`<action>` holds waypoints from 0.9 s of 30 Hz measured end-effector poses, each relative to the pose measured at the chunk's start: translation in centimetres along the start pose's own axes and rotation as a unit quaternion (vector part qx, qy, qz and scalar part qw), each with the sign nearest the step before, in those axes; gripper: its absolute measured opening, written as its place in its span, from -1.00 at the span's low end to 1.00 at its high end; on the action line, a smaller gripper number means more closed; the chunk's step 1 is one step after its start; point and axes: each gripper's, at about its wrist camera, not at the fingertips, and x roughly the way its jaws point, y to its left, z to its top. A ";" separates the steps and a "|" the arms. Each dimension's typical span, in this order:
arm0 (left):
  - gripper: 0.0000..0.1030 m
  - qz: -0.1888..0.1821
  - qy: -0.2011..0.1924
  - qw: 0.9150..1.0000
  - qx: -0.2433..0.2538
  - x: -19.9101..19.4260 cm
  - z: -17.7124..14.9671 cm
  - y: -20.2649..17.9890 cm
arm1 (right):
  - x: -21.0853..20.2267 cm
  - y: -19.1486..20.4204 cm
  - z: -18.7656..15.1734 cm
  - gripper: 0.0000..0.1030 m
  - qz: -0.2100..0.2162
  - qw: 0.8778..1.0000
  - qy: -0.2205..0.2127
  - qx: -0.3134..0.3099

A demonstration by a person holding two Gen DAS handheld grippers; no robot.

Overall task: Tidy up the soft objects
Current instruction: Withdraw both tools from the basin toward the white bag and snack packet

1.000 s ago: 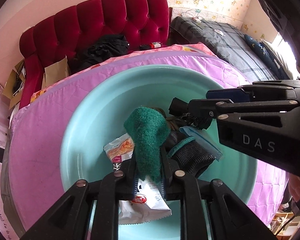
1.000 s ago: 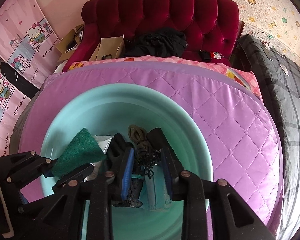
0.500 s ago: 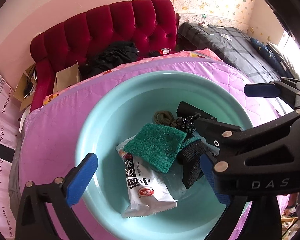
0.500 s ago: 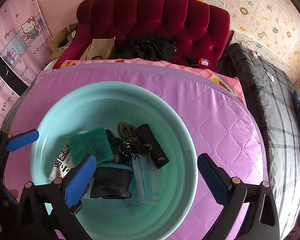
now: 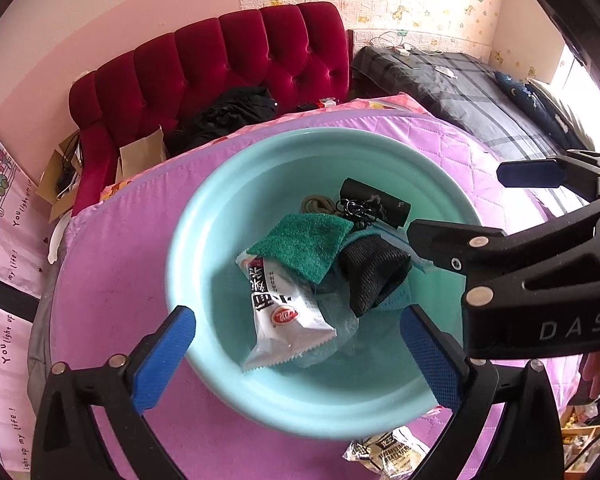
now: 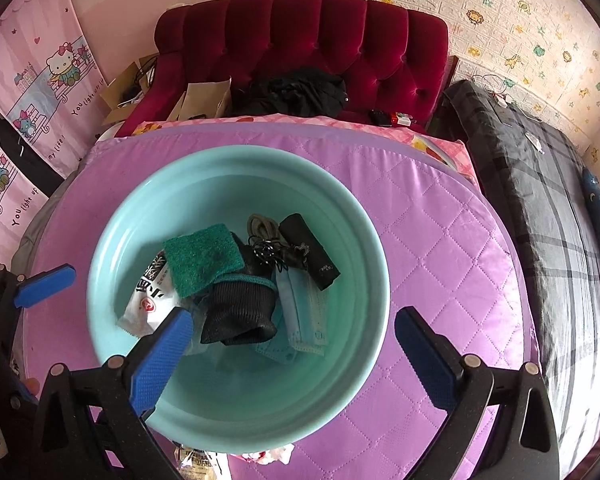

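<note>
Left wrist view: both tools, left (image 5: 298,344) and right (image 6: 290,354), gape wide, empty; the green scouring pad (image 5: 300,246) at the round turquoise plastic basin's (image 5: 196,220) twelve o'clock could slide off the white snack packet (image 5: 286,312).

Both views are fisheye cameras mounted on handheld grippers, each looking steeply down and forward along its own two blue-padded fingers. The left wrist camera sits close above the near-left side of a teal basin (image 5: 188,240) on a purple quilted pad (image 5: 112,264), with the right gripper (image 5: 456,204) crossing its right edge. The right wrist camera looks from just beside it, catching the left gripper (image 6: 112,296) at lower left. Both share the basin, the pad, the red tufted headboard (image 6: 300,36) and the plaid bed (image 6: 540,184).
</note>
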 end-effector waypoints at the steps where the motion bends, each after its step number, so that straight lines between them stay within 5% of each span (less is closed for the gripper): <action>1: 1.00 0.003 -0.001 1.000 0.002 -0.3 -0.2 -0.1 | -0.2 0.1 -0.3 1.00 -0.002 1.000 0.000 -0.002; 27: 1.00 0.008 -0.016 1.000 -0.007 -5.8 -7.7 -2.3 | -5.1 0.5 -9.0 1.00 -0.005 1.000 -0.002 0.004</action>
